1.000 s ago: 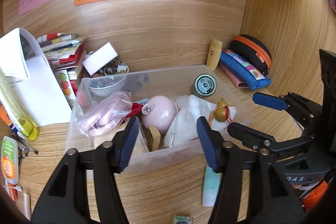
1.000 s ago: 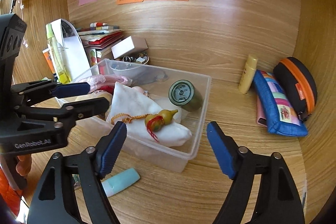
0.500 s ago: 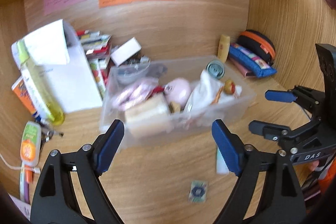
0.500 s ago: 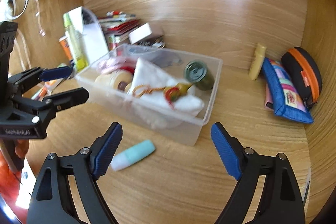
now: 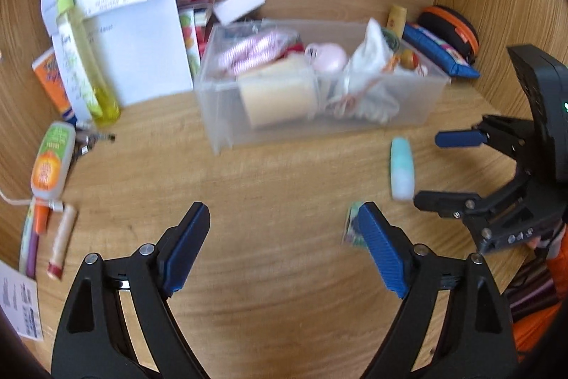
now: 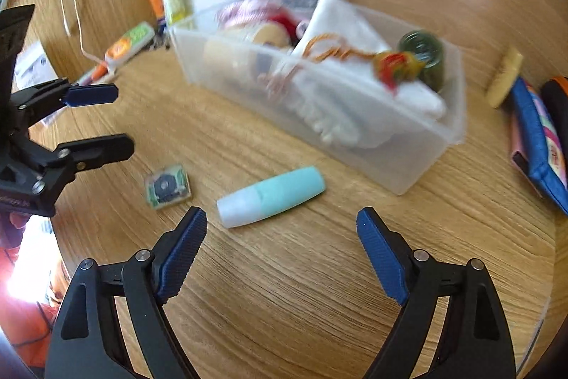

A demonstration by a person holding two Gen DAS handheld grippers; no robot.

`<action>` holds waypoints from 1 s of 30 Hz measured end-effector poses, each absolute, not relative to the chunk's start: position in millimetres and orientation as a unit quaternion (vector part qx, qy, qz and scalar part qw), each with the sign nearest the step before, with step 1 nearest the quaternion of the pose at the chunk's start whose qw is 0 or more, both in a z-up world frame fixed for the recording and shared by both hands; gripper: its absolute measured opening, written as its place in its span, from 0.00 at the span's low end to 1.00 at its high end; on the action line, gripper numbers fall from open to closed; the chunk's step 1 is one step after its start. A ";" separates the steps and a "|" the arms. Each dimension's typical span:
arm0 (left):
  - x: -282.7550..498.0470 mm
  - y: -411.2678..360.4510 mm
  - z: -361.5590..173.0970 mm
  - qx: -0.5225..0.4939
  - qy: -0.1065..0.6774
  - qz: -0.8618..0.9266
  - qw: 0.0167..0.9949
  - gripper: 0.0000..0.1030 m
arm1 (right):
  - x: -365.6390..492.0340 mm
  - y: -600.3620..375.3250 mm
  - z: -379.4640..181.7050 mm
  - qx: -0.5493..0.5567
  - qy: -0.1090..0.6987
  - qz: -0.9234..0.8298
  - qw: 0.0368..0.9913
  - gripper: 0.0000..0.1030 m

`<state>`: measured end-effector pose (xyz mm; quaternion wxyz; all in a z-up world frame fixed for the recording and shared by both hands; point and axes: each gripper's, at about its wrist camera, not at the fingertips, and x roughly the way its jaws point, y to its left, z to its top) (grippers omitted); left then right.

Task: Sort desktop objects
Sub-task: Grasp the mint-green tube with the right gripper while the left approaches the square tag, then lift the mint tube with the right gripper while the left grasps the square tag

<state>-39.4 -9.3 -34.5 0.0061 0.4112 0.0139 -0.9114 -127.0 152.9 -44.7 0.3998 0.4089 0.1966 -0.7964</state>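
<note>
A clear plastic bin [image 5: 408, 116] [image 6: 419, 144] full of small items stands on the wooden desk. A mint-and-white tube [image 5: 401, 167] [image 6: 271, 196] lies on the desk in front of it. A small square green packet [image 6: 167, 187] [image 5: 351, 229] lies nearby. My left gripper [image 5: 282, 244] is open and empty, hovering over bare desk; it also shows in the right wrist view [image 6: 97, 119]. My right gripper [image 6: 280, 247] is open and empty, just short of the tube; it also shows in the left wrist view [image 5: 442, 166].
A white paper box [image 5: 138, 52], a yellow-green bottle [image 5: 85, 59], tubes and pens [image 5: 49, 166] sit at the left. Books [image 5: 193, 9] stand behind. A blue pouch [image 6: 536, 134], an orange-black case [image 5: 451, 31] and a yellow tube [image 6: 502, 77] sit at the right by the side wall.
Both grippers have pulled back and up from the bin and tilted down toward the desk. The tube and packet now lie closer to the fingers. Both stay open.
</note>
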 end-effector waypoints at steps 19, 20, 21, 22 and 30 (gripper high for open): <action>-48.2 18.4 -59.2 0.444 0.006 -0.895 -0.043 0.74 | -137.4 124.7 -57.7 0.398 0.234 -0.775 0.432 0.69; -49.6 20.2 -60.2 0.445 0.007 -0.894 -0.045 0.71 | -137.0 125.3 -57.6 0.395 0.235 -0.775 0.433 0.69; -51.3 22.1 -61.7 0.448 0.006 -0.893 -0.046 0.64 | -136.3 125.7 -57.5 0.395 0.236 -0.775 0.434 0.69; -52.3 23.6 -63.1 0.450 0.005 -0.892 -0.047 0.62 | -136.2 126.8 -57.2 0.395 0.236 -0.775 0.433 0.69; -57.5 26.9 -63.5 0.438 -0.001 -0.898 -0.031 0.28 | -134.9 143.8 -44.5 0.388 0.206 -0.790 0.427 0.69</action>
